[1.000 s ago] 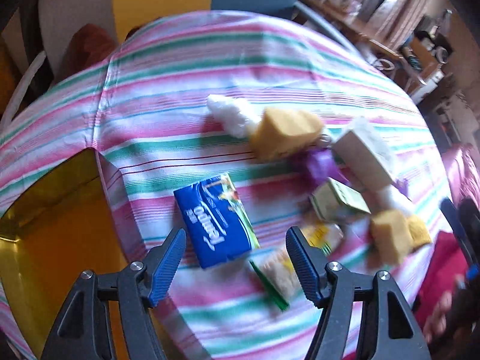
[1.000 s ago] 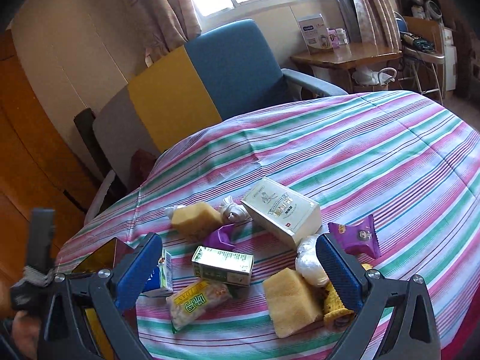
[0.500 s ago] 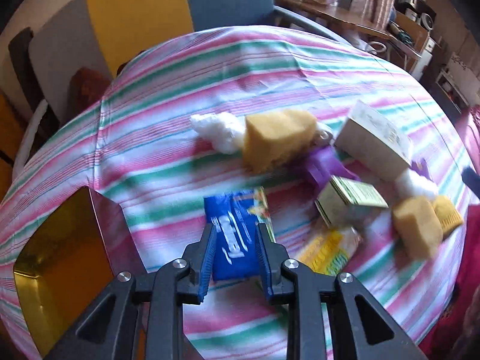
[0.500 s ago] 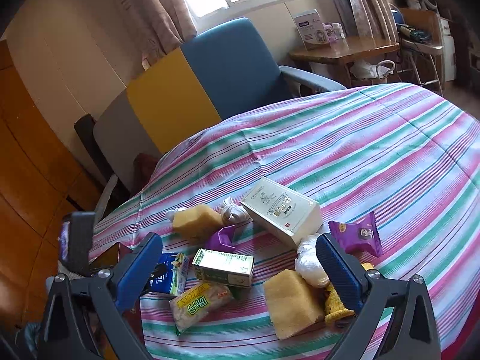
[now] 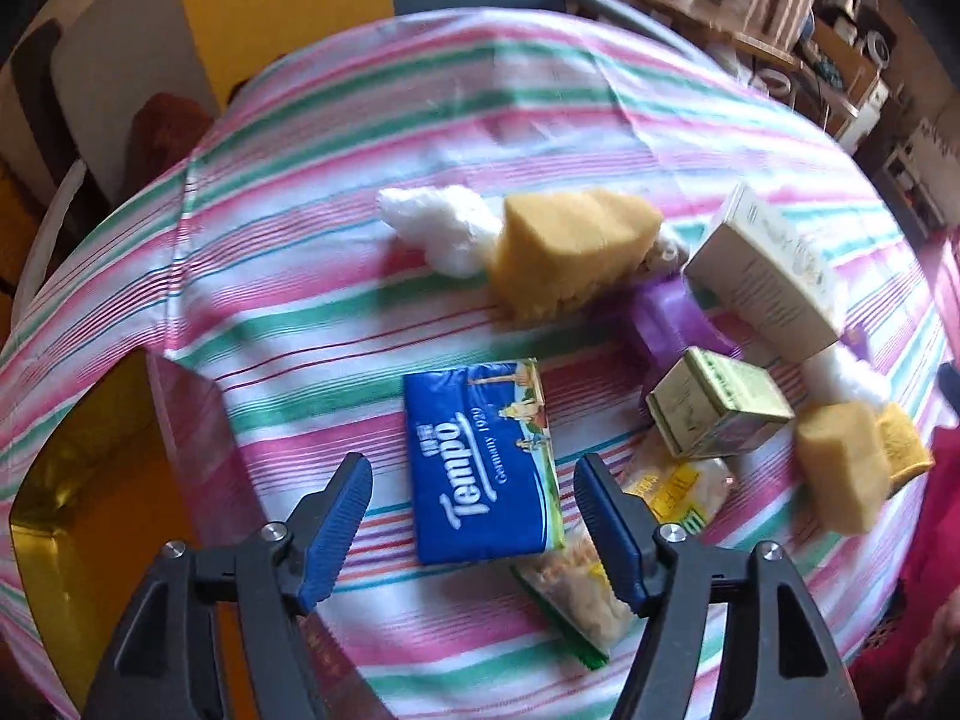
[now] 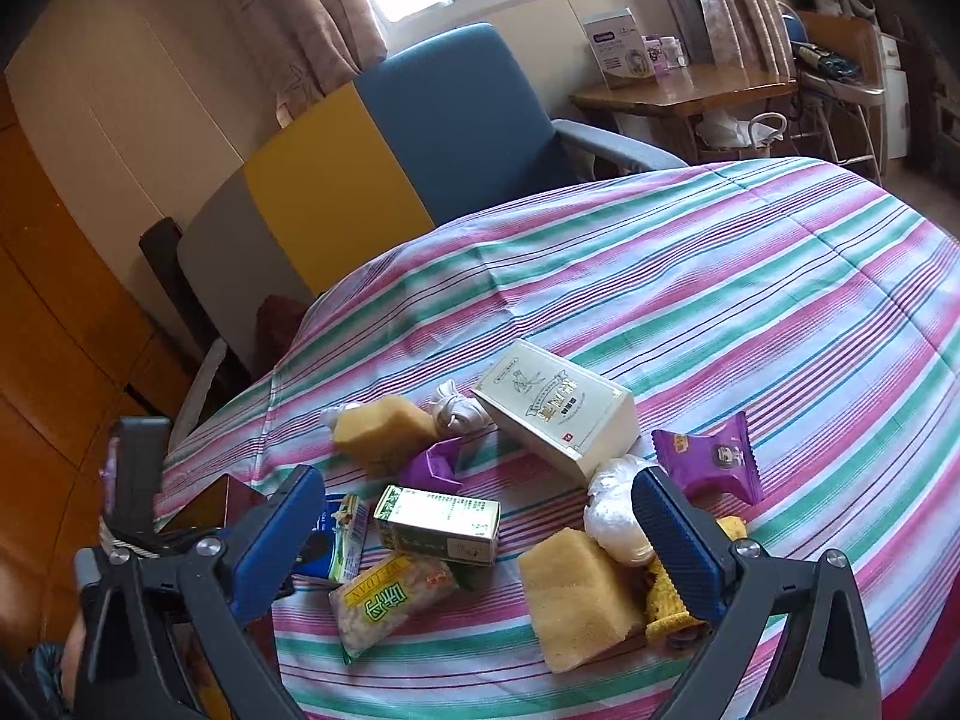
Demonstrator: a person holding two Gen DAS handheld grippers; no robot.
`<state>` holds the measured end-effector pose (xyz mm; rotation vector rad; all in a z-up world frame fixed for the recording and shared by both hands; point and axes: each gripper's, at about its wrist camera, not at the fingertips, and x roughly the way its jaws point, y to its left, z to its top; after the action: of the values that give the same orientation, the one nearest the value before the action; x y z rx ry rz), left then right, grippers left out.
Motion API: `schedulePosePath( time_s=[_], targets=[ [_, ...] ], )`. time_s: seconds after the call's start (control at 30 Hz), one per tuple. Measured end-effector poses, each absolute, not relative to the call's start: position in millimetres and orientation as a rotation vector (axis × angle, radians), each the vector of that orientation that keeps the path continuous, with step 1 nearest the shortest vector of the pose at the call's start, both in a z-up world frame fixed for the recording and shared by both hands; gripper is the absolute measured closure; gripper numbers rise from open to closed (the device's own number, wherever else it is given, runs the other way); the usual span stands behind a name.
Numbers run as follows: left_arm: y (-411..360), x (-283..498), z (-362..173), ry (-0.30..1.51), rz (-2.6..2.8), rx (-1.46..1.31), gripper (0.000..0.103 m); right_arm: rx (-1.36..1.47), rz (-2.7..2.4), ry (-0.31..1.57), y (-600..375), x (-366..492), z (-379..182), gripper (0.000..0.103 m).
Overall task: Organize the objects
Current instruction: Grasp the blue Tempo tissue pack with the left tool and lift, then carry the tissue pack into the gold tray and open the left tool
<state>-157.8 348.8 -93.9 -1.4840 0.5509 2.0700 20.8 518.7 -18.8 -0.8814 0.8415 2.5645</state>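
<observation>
Striped tablecloth (image 5: 336, 276) holds a gold tray (image 5: 78, 480), contents unclear; left gripper (image 5: 471, 510) opening over tissue pack (image 5: 480, 456).

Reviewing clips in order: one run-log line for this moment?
left gripper: opening, over tissue pack | right gripper: open, empty | tin: beside

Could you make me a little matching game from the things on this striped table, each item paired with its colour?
Things:
1. tissue pack
2. snack wrapper
3. sponge
4. cotton wad

Colours:
A. white
B. yellow
C. blue
D. purple

Pairs: 1-C, 2-D, 3-B, 4-A
</observation>
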Motion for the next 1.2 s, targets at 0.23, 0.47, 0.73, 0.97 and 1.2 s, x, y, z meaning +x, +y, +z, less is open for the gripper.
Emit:
schedulePosePath(
  time_s=[0.23,0.47,0.73,0.97,1.2],
  targets=[
    [343,-152,-101,0.479,2.062,-1.462,0.051,-0.875,2.574,0.878,521,21,-19,0.000],
    [301,-100,-50,0.404,2.093,-1.237,0.050,-0.838,2.523,0.942,535,27,-21,0.001],
    [238,-55,-21,0.270,2.093,-1.166,0.050,-0.915,2.405,0.955,546,30,-33,0.034],
    [155,-56,-16,0.152,2.176,-1.188,0.050,-1.236,2.371,0.698,511,3,-55,0.046],
    [69,-86,-25,0.044,2.343,-1.257,0.050,-1.397,2.262,0.392,489,-10,-76,0.063]
  ],
)
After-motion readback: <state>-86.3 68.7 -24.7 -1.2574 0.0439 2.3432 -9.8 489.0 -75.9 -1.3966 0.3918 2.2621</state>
